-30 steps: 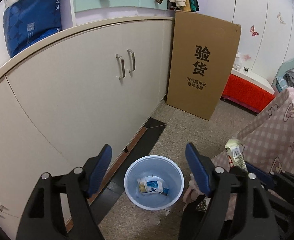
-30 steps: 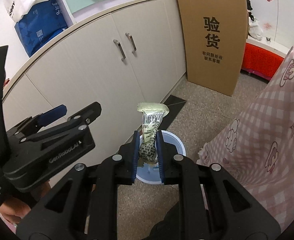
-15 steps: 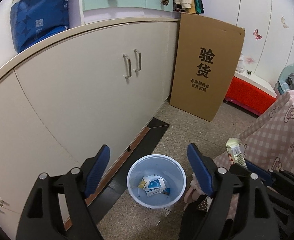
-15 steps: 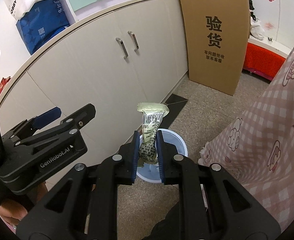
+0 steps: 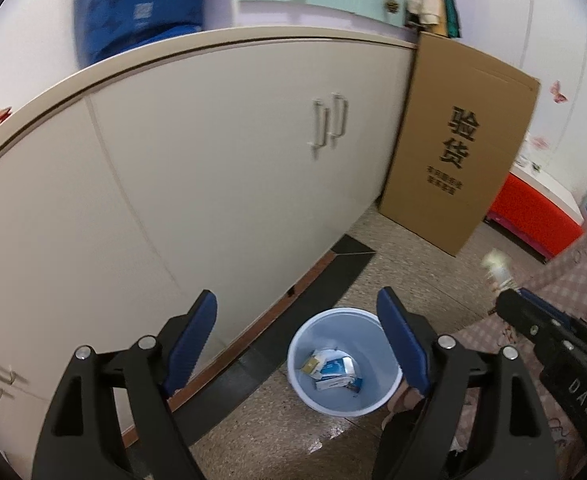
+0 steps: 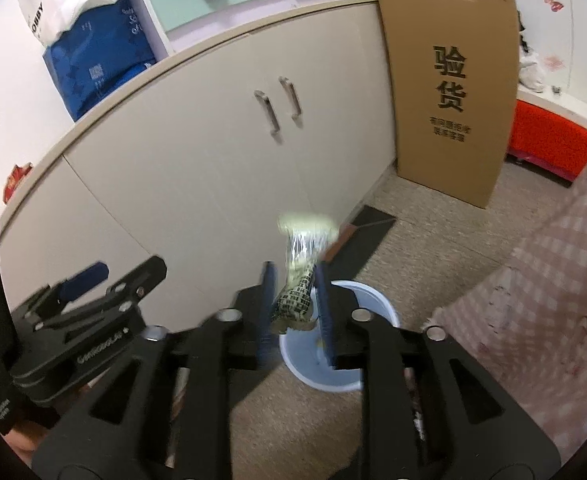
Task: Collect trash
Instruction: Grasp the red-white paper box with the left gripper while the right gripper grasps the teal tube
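A pale blue trash bin (image 5: 343,396) stands on the floor by the cabinet, with small cartons (image 5: 333,370) inside. My left gripper (image 5: 301,340) is open and empty above the bin. My right gripper (image 6: 295,276) has its jaws parted a little around a pale green snack wrapper (image 6: 299,280), which tilts loosely between the pads above the bin (image 6: 341,376). The wrapper (image 5: 497,266) and right gripper (image 5: 533,320) also show at the right of the left wrist view. The left gripper (image 6: 89,300) shows at the left of the right wrist view.
A long beige cabinet (image 5: 213,184) runs along the left. A tall cardboard sheet (image 5: 457,148) leans at its far end. A pink checked cloth (image 6: 533,292) hangs at the right, close to the bin. A red box (image 5: 533,216) sits beyond.
Both views have swung and blurred. The right gripper's jaws have widened, and the wrapper now sits loose and tilted between them. The left gripper stays open.
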Demonstrator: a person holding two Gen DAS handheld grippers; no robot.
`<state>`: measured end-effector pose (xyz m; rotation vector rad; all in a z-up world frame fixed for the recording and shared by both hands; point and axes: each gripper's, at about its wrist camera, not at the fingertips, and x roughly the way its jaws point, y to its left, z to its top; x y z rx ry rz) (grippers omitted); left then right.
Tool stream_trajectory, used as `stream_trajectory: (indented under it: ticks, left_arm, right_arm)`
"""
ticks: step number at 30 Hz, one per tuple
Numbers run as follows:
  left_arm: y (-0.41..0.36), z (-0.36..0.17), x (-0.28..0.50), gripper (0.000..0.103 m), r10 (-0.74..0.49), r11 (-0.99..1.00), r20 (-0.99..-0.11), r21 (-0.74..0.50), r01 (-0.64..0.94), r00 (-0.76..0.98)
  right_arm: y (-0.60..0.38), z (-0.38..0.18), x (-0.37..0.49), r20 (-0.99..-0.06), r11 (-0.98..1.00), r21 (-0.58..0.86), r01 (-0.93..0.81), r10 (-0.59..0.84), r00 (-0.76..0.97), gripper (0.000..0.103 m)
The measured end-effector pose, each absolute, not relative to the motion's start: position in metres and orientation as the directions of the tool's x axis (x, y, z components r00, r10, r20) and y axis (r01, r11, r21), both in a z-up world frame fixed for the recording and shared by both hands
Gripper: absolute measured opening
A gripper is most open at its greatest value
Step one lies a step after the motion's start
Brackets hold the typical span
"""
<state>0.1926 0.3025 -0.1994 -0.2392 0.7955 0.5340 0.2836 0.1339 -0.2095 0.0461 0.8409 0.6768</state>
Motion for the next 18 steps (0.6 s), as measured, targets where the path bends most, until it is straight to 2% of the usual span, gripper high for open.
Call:
stream_trajectory:
  ticks: [1, 8, 18]
  left_arm:
    - [0.306, -0.2, 0.191, 0.081, 0.367, 0.837, -0.732, -0.009, -0.547, 0.574]
    - [0.309, -0.2, 0.186, 0.082, 0.362, 0.833, -0.739, -0.017, -0.554, 0.568]
    - [0.269, -0.175, 0.178, 0.082, 0.303, 0.879, -0.717, -0.044, -0.474, 0.628]
  right_arm:
    - [0.134, -0.211, 0.283, -0.671, 0.802, 0.281, -0.527, 0.556, 0.49, 0.073]
    - [0.127, -0.216, 0.277, -0.692, 0.815, 0.272, -0.511, 0.535, 0.485, 0.073]
    - [0.082, -0.178, 0.26, -0.66, 0.848, 0.243, -0.471, 0.5, 0.561, 0.073]
